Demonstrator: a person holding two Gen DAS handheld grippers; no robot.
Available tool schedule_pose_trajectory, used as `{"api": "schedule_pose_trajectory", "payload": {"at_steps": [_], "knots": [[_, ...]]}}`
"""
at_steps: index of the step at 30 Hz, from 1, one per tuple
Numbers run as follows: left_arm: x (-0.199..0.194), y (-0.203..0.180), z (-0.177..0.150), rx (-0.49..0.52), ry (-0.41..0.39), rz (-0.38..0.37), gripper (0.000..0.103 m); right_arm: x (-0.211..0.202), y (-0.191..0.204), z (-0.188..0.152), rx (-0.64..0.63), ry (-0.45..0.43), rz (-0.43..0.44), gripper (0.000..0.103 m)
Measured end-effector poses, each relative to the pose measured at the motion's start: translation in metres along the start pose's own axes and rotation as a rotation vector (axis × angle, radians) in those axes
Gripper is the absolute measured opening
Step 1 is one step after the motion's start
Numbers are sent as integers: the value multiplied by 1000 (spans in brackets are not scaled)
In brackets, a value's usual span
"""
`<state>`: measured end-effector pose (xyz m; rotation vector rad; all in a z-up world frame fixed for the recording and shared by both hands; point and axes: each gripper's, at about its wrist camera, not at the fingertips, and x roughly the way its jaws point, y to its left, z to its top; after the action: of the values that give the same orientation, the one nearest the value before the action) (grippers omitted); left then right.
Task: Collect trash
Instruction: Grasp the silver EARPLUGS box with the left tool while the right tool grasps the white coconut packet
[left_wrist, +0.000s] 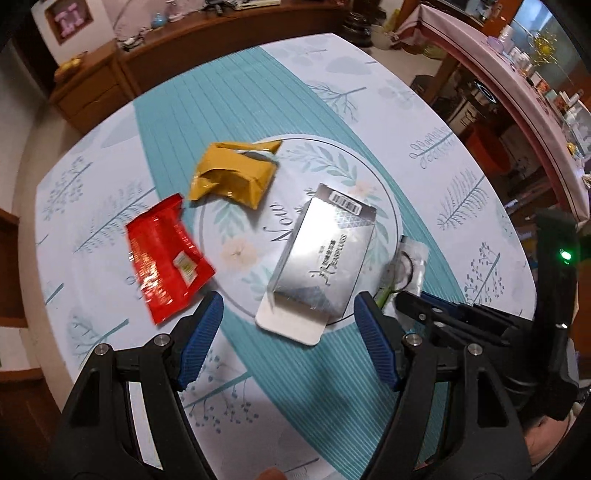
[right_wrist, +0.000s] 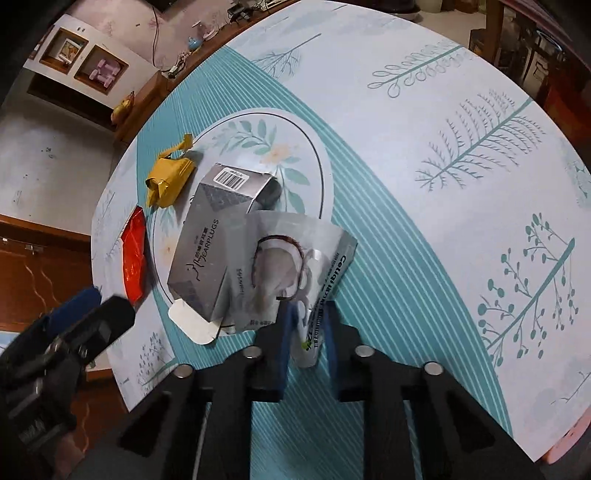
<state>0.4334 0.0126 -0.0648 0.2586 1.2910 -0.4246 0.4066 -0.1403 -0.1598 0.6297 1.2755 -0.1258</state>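
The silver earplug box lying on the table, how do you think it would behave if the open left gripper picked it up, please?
The earplug box is probably light and likely empty: its end flap hangs open. Its cardboard walls look thin, so a firm squeeze by the left gripper might crush it. The glossy silver finish may be somewhat slippery. It lies flat on the table, so it should slide rather than roll.

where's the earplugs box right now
The earplugs box lies mid-table, just ahead of the open left hand-held gripper, between red wrapper and coconut packet.
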Motion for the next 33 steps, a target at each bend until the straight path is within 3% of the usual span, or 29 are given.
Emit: {"api": "schedule_pose_trajectory", "payload": {"at_steps": [10, 19, 26, 33], "knots": [[49, -13, 21, 56, 95, -61, 71, -17, -20, 2, 75, -80, -39, 6], [86, -21, 28, 91, 150, -52, 71, -22, -27, -9, 79, -92, -31, 6], [90, -27, 32, 100, 121, 3, 66, -27, -30, -15, 69, -92, -24, 6], [85, -30, 26, 67, 107, 9, 63, -31, -31, -20, 55, -84, -14, 5]]}}
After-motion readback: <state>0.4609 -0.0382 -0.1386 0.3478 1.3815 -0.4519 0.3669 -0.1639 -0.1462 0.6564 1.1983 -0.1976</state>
